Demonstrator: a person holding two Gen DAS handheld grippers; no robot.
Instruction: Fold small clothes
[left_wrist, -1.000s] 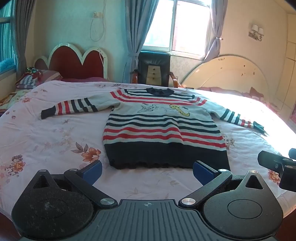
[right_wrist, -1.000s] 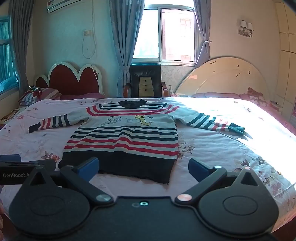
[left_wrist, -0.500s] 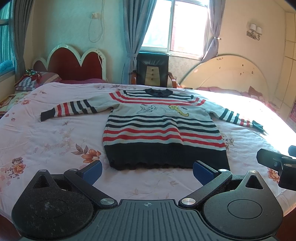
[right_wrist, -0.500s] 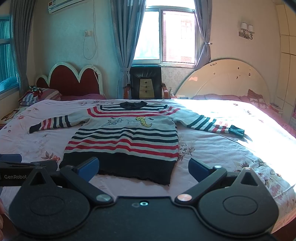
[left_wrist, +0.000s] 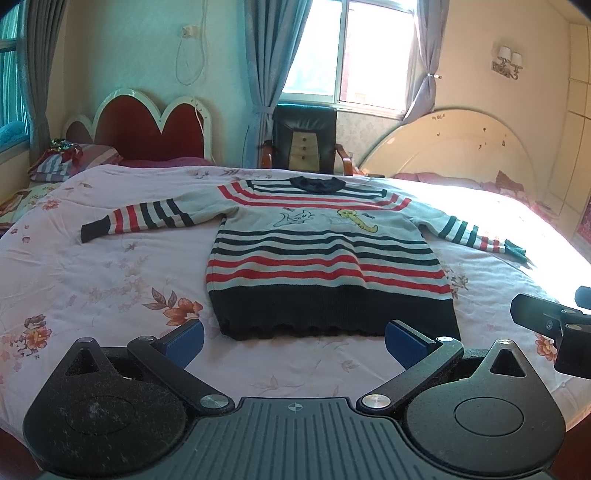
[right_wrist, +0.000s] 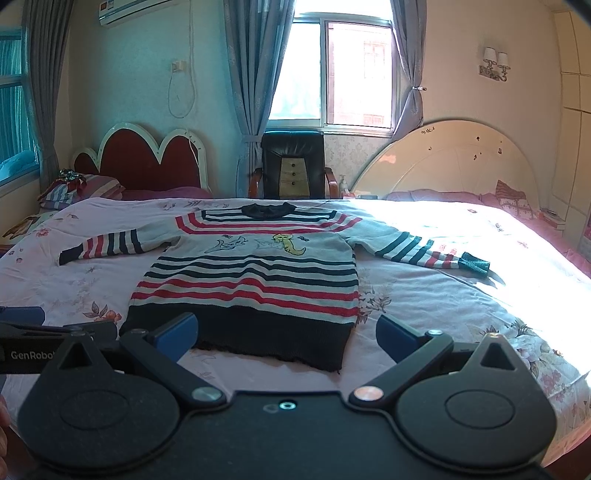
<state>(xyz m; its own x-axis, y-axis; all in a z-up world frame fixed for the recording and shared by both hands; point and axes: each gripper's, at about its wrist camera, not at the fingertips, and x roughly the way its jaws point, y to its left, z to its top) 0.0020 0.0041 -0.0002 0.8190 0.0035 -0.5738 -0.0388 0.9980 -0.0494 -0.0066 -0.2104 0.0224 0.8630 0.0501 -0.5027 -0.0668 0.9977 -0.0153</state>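
Note:
A small striped sweater (left_wrist: 325, 258) lies flat on the bed, front up, collar far, dark hem near, both sleeves spread out. It also shows in the right wrist view (right_wrist: 255, 273). My left gripper (left_wrist: 293, 341) is open and empty, hovering just short of the hem. My right gripper (right_wrist: 286, 334) is open and empty, near the hem's right part. The right gripper's side shows at the right edge of the left wrist view (left_wrist: 550, 321); the left gripper's side shows at the left edge of the right wrist view (right_wrist: 33, 332).
The bed (left_wrist: 92, 280) has a pink floral cover. A red headboard (left_wrist: 147, 125), a black chair (left_wrist: 304, 140) and a cream headboard (left_wrist: 454, 147) stand behind it. Folded items lie on a pillow (left_wrist: 62, 158) at the far left.
Both views have shifted only slightly; the sweater sits a touch lower and closer in frame. Both grippers stay open.

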